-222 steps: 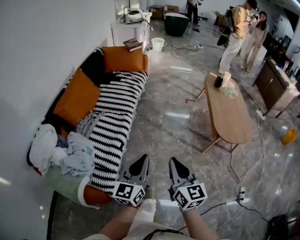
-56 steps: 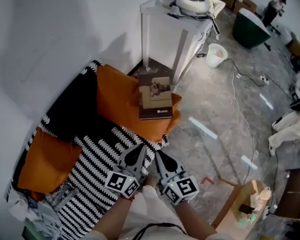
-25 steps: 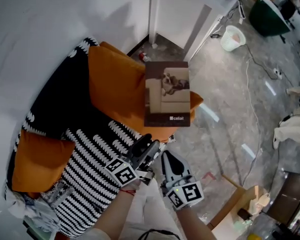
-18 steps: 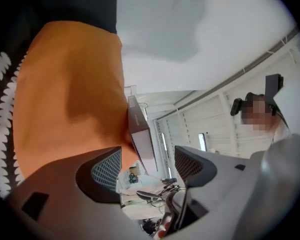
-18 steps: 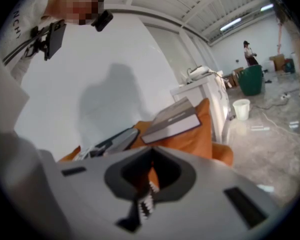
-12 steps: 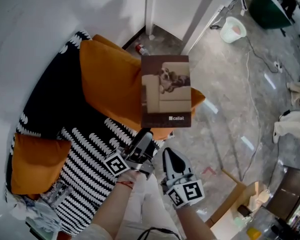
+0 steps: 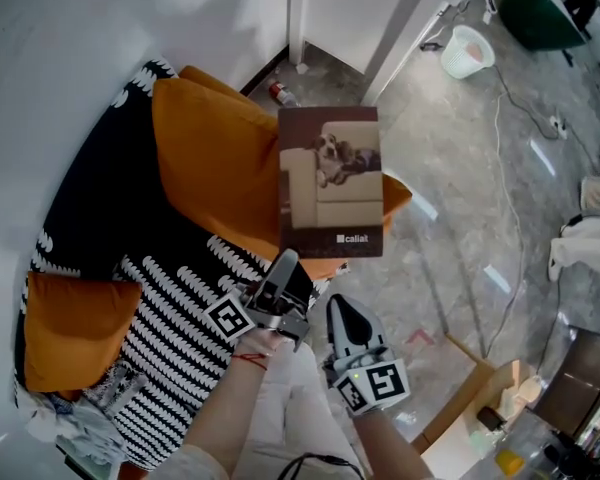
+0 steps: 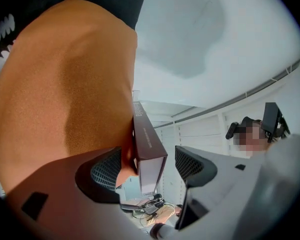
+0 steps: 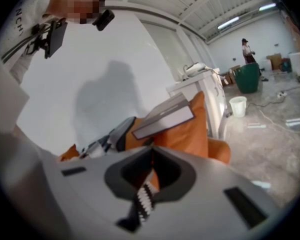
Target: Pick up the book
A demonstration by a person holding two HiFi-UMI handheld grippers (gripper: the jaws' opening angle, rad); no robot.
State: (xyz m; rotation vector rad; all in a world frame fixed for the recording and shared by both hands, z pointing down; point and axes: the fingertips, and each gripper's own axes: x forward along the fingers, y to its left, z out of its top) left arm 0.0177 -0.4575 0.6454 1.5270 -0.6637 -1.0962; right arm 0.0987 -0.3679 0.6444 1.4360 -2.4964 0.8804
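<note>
Left claw [image 8: 150,169] newly wide astride book [image 7: 330,183] edge (room beside)

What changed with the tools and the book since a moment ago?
The left tool rolled onto its side, moved up to the book and opened wide; the book's edge is between its jaws, not squeezed. The book stayed on the orange cushion, and the right tool stayed shut.

One book [image 7: 331,181] and one white bucket [image 7: 467,51]. Two orange cushions: far cushion [image 7: 215,173], near cushion [image 7: 70,328] at left. Two grippers: left gripper [image 7: 285,264], right gripper [image 7: 337,307].
</note>
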